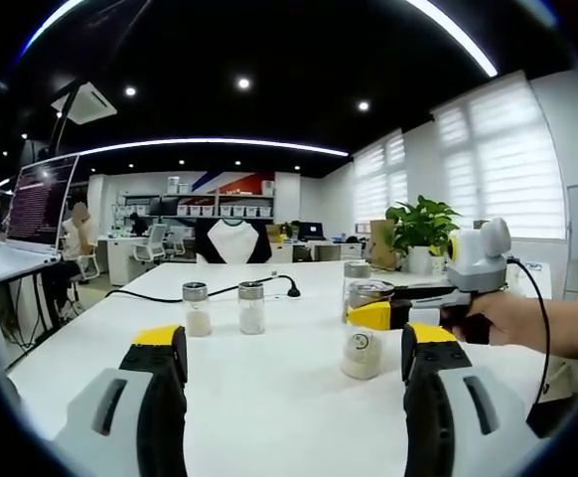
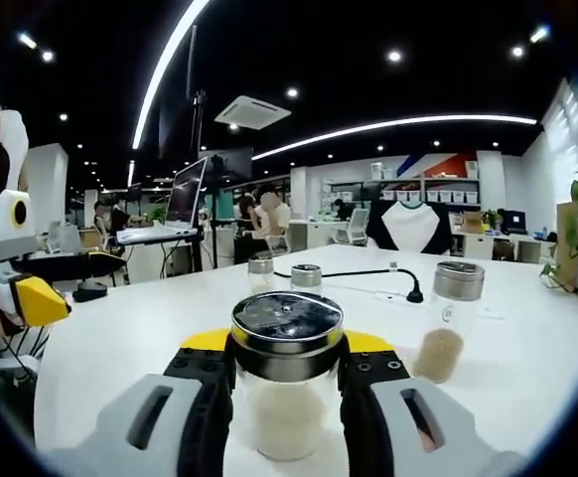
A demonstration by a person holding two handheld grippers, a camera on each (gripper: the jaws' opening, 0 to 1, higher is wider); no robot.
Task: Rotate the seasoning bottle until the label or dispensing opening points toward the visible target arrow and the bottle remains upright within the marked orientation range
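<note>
Between the jaws of the right tool (image 2: 287,397) the seasoning bottle (image 2: 287,383) stands upright on the white worktop (image 2: 140,328), clamped at its glass body just under the perforated metal lid; the grasp looks done, the turning probably still to do, since no target arrow or label facing can be made out. Off to one side the left tool (image 1: 294,373) hangs wide and unladen above the worktop, while three other shakers (image 1: 252,306) stand well apart behind.

clear seasoning bottle (image 2: 287,383) with silver lid, white table (image 2: 130,338), yellow-tipped black tool (image 2: 287,373)
</note>
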